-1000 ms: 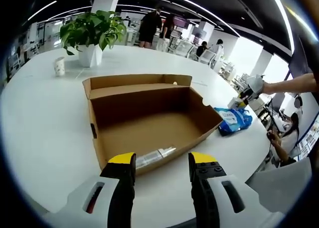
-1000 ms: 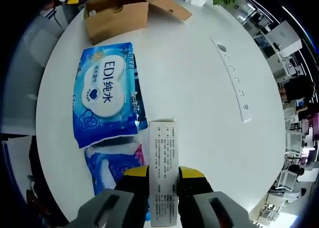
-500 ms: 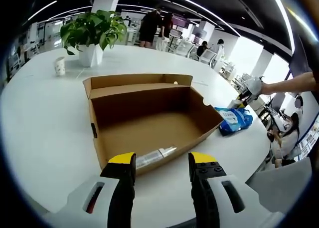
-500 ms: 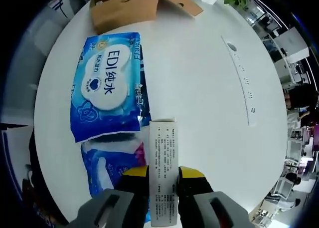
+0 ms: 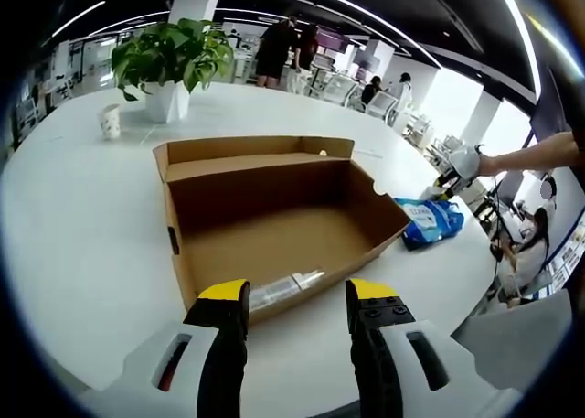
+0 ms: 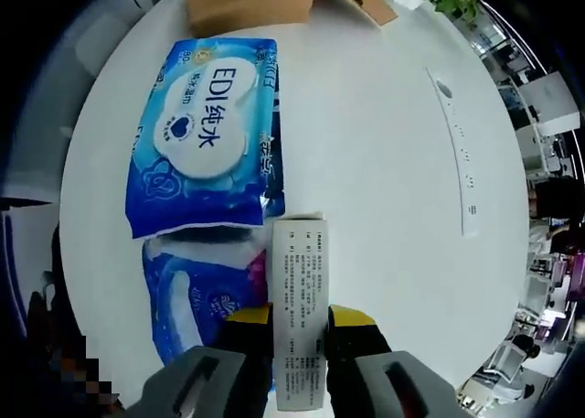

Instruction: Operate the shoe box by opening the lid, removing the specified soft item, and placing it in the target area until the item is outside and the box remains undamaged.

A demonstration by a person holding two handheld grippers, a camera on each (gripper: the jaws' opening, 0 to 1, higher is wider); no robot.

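In the left gripper view, the left gripper point(image 5: 297, 299) hangs with its jaws apart and empty just in front of the shoe box point(image 5: 274, 219), which sits open on the white table point(image 5: 73, 244) with its lid folded back and a clear wrapped item point(image 5: 285, 286) lying inside by the near wall. To the right of the box, the blue wipes pack point(image 6: 208, 134) already lies out on the table with a second blue pack point(image 6: 196, 299) just beside it. The right gripper point(image 6: 300, 322) is clamped on a slim white printed carton point(image 6: 300, 299) above the table next to those packs, so I judge the opening done and the removal well along, with setting the carton down left.
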